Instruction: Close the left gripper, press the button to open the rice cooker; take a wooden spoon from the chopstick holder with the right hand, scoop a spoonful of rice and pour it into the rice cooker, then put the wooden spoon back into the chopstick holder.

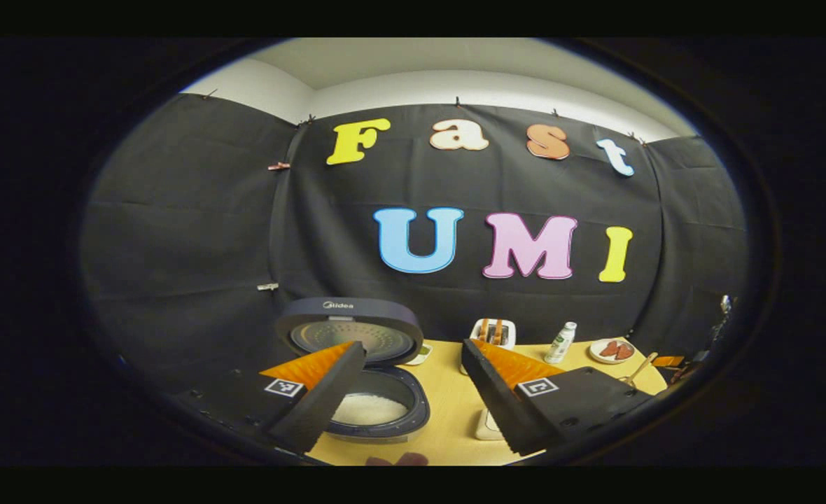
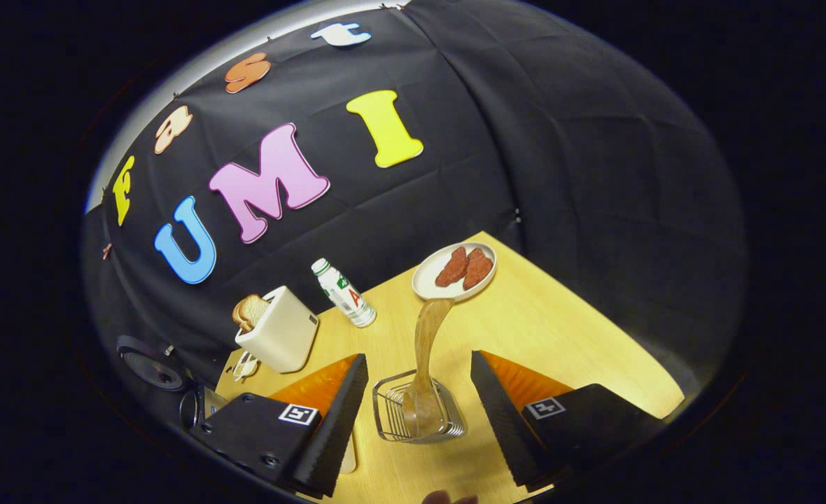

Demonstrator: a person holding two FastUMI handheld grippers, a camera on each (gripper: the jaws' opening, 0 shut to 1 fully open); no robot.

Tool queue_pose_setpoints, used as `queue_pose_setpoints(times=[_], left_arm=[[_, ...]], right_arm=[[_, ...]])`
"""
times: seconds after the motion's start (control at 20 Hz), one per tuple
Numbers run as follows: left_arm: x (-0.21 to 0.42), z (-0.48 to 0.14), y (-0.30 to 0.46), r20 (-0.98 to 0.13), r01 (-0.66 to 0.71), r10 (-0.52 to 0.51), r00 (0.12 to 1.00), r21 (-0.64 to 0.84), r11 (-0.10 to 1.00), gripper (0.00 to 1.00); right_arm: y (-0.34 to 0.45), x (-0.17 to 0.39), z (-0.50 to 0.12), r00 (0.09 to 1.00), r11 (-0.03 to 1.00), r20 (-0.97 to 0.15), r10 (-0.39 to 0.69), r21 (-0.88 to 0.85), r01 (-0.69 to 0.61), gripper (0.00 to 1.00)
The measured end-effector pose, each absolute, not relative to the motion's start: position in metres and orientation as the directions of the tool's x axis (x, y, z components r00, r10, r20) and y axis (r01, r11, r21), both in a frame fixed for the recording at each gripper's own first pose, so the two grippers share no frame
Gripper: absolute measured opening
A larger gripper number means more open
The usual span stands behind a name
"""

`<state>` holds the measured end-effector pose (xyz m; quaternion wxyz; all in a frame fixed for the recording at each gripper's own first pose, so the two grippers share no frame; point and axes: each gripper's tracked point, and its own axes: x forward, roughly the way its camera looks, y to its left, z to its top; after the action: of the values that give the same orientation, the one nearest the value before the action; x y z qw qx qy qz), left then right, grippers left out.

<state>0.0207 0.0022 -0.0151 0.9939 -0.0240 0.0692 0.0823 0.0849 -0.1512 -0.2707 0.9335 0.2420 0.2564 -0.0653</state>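
Observation:
In the left gripper view the rice cooker [image 1: 385, 420] stands with its lid [image 1: 348, 329] raised, and white rice [image 1: 369, 408] lies in the pot. My left gripper [image 1: 413, 402] is open and hovers just in front of the cooker, its left finger over the rim. In the right gripper view a wooden spoon [image 2: 427, 350] stands in the wire chopstick holder [image 2: 385, 420], leaning toward the plate. Above the holder my right gripper [image 2: 420, 427] is open, one finger on each side, neither touching the spoon. Farther off, the spoon [image 1: 640, 367] appears at the table's right end.
A white toaster [image 2: 280, 332] with bread, a small bottle [image 2: 344, 294] and a plate of meat slices [image 2: 455, 269] stand along the back of the wooden table [image 2: 560, 329]. A small white object [image 1: 486, 423] lies under my left gripper's right finger. The cooker's lid [image 2: 150, 364] shows far left.

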Motion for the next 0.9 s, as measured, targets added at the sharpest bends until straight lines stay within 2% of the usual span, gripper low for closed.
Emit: queue_pose_setpoints(times=[0.15, 0.25, 0.3, 0.45, 0.75, 0.9], left_arm=[[0.025, -0.005, 0.01, -0.112, -0.148, 0.143, 0.983, -0.038, 0.988, 0.95], [0.029, 0.001, 0.018, -0.099, -0.139, 0.134, 0.986, -0.049, 0.989, 0.93], [0.031, 0.005, 0.022, -0.091, -0.134, 0.129, 0.987, -0.055, 0.989, 0.95], [0.041, 0.016, 0.04, -0.061, -0.135, 0.132, 0.989, -0.043, 0.99, 0.95], [0.074, 0.021, 0.073, -0.044, -0.137, 0.135, 0.99, -0.064, 0.989, 0.92], [0.091, 0.021, 0.09, -0.039, -0.148, 0.146, 0.988, -0.047, 0.988, 0.95]], right_arm=[[-0.164, 0.063, -0.233, 0.877, 0.899, -0.472, -0.083, 0.344, 0.271, 0.96], [-0.163, 0.049, -0.205, 0.892, 0.908, -0.438, -0.11, 0.322, 0.27, 0.96], [-0.161, 0.042, -0.191, 0.9, 0.914, -0.418, -0.119, 0.308, 0.264, 0.96], [-0.156, 0.023, -0.152, 0.916, 0.93, -0.368, -0.159, 0.254, 0.264, 0.98], [-0.12, -0.004, -0.077, 0.954, 0.951, -0.253, -0.16, 0.221, 0.218, 0.98], [-0.097, -0.011, -0.05, 0.967, 0.958, -0.203, -0.151, 0.211, 0.194, 0.98]])
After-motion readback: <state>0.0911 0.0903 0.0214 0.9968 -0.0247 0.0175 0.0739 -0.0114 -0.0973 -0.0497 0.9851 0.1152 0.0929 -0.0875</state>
